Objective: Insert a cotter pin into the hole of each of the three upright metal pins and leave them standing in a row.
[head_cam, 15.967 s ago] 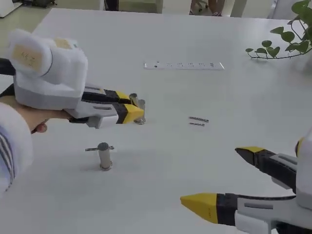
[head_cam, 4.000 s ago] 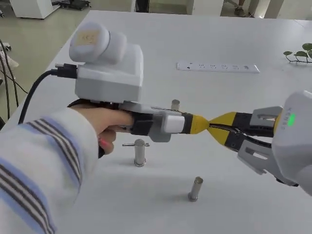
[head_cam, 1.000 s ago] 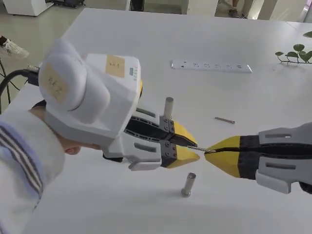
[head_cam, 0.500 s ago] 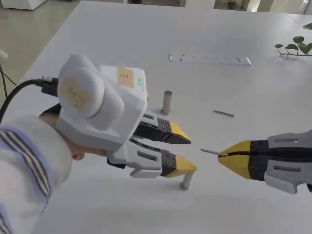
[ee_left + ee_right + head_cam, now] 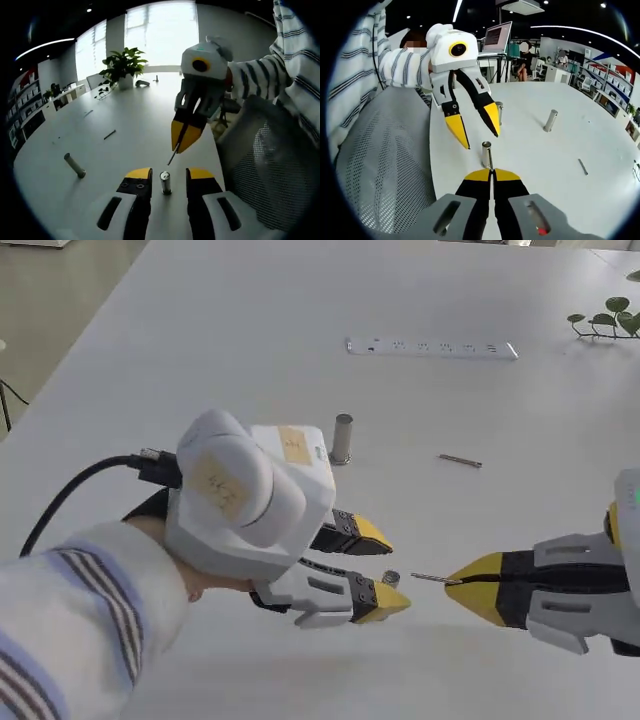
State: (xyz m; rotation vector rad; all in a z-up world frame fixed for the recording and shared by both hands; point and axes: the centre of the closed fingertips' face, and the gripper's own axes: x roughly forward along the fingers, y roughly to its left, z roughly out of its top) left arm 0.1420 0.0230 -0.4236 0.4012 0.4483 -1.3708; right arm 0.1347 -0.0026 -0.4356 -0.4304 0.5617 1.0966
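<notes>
Clamps cotter pin (image 5: 428, 578) in closed-up jaws of right gripper (image 5: 452, 582), tip just short of upright metal pin (image 5: 391, 580) standing on table (image 5: 250, 360) between spread, non-touching jaws of left gripper (image 5: 396, 573); likely topples that unbraced pin if tip misses hole and pushes its side.

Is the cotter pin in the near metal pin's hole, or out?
Out. The cotter pin, clamped in the right tool, has its tip just short of the upright metal pin.
</notes>
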